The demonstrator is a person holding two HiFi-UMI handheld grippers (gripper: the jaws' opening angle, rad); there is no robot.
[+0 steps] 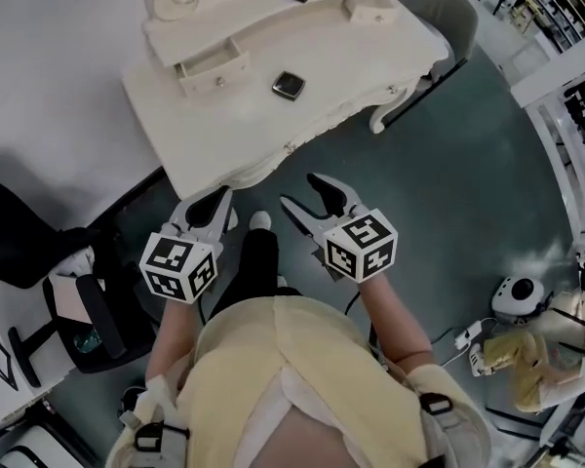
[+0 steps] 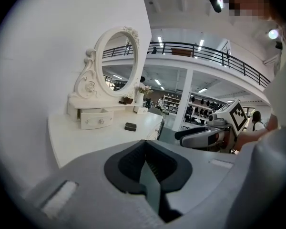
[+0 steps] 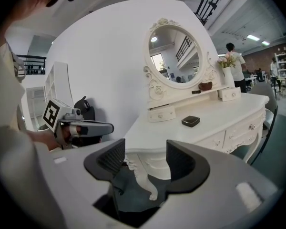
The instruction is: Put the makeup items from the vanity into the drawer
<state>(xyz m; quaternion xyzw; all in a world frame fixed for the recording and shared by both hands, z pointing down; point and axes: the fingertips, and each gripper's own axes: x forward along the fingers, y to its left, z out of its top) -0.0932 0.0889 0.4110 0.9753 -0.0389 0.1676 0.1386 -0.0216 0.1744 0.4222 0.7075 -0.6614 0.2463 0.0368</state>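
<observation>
Your left gripper (image 1: 212, 206) is closed on nothing and your right gripper (image 1: 298, 189) stands wide and empty, both just short of the white vanity (image 1: 224, 135), where a black compact (image 1: 289, 86) lies near the small drawer (image 1: 214, 69) below the oval mirror (image 3: 174, 54).

White wall (image 1: 49, 57), teal-grey floor (image 1: 468, 193)

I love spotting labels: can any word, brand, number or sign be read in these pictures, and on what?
No readable text anywhere.
The left gripper and right gripper carry only black-and-white square patterns, no letters.
The small black square case on the white vanity: no print visible.
The distant shelves: too small and blurred to read.
</observation>
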